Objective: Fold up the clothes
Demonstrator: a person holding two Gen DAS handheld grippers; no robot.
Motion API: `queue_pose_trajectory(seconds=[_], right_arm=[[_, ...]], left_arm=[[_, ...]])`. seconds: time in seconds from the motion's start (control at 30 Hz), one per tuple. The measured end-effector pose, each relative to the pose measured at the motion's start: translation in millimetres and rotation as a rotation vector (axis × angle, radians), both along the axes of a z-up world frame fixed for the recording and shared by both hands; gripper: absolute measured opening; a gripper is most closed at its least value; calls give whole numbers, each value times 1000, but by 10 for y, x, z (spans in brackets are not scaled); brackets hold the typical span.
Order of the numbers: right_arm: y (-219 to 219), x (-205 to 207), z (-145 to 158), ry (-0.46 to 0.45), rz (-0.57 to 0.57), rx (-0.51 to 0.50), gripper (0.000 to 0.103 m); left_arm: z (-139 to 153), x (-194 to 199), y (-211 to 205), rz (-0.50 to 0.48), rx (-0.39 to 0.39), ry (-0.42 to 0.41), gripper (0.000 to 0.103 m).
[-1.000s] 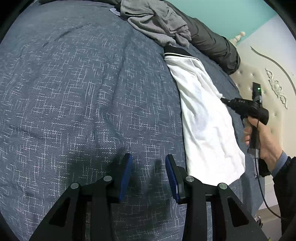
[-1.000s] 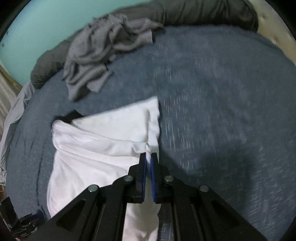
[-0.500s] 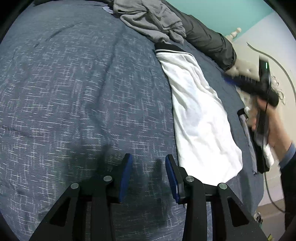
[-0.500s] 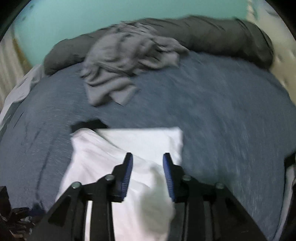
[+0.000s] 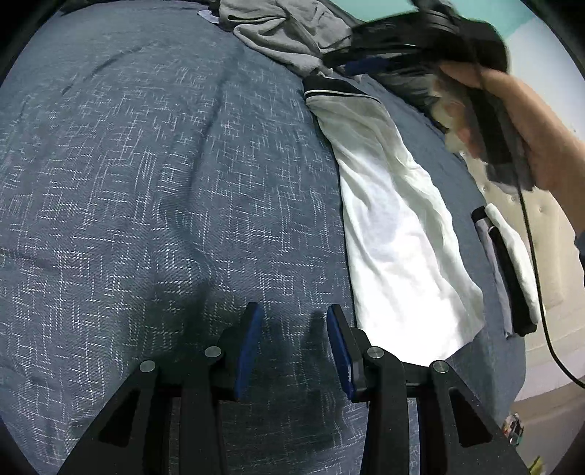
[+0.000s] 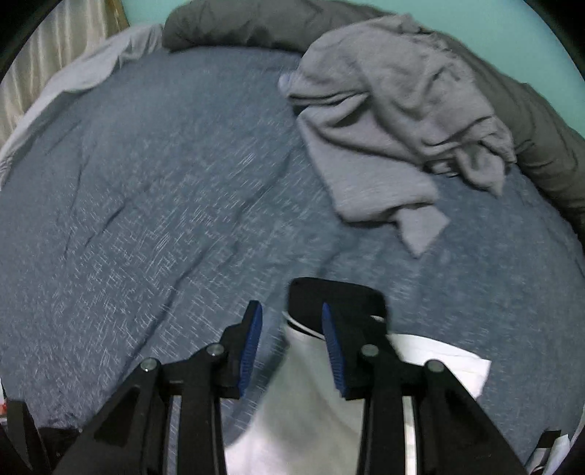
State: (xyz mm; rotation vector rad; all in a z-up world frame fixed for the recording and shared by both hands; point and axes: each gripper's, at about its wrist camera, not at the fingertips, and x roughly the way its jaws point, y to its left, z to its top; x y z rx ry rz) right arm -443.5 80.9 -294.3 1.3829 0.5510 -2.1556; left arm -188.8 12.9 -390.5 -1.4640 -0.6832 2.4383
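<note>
Folding was part-way through on the white cotton shirt with a black, white-striped collar [image 5: 395, 234], which lay as a long narrow strip on the blue-grey woven bedspread [image 5: 146, 182]; its sides looked already turned in, so the step in hand was judged to be the shift from the lengthwise fold to the crosswise one. In the left wrist view the strip ran from its bottom hem at the near right up to its collar at the far middle, so its long axis ran near to far and the collar pointed toward the far end of the bed, just short of a crumpled grey knit garment [image 6: 395, 120] and a dark grey rolled quilt [image 6: 248, 25] behind it. The left gripper [image 5: 294, 347] hung over bare bedspread just left of the hem, its blue pads spread with nothing between them. The right gripper [image 6: 289, 350], carried by the person's hand [image 5: 526, 124], was over the collar end, its pads likewise apart and empty, the collar showing between and beyond them. The next move probably called for both grippers to pinch one short end, at its two corners, and carry it along the long axis to the other end, keeping the layers from sliding apart. A small folded stack of white and dark clothes [image 5: 508, 266] lay at the right edge
</note>
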Motion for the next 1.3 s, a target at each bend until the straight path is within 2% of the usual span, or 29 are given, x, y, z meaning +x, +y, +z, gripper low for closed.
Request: queue_pose_trajectory(seconds=[0.1,0.33,0.4,0.5,0.57,0.63,0.83,0.93,1.03,1.2,1.3], right_arm=[[-131,-86,-210,-25,-46,76,34],[-125,-268,-516,-27,-142,180,34],[-111,-285,-563,-28,-152,183,34],[-76,-306,-531,-22,-163,148,31],[-35,-316,-502,-20,-165,117,14],[45,-331,-434,-15,-182,72,8],[163,-428,14,84,-214,-74,6],[171,-554,128,109,-241,-82,6],[193,-648,113,107,-259,-92,6],[82,-709,-256,5,-230,-49,6],[62,-726,-382,-28,-224,-68,8]], left_arm=[[14,9,-8,3,4,4,40],[23,17,6,0,12,6,40],[22,18,6,0,13,6,40],[21,23,3,3,14,5,40],[25,27,4,5,15,6,40],[29,30,15,4,17,7,40],[17,45,146,-25,17,4,40],[14,57,206,-37,15,3,40],[19,65,227,-42,12,4,40],[38,133,186,-35,15,2,40],[72,198,-9,-33,17,2,40]])
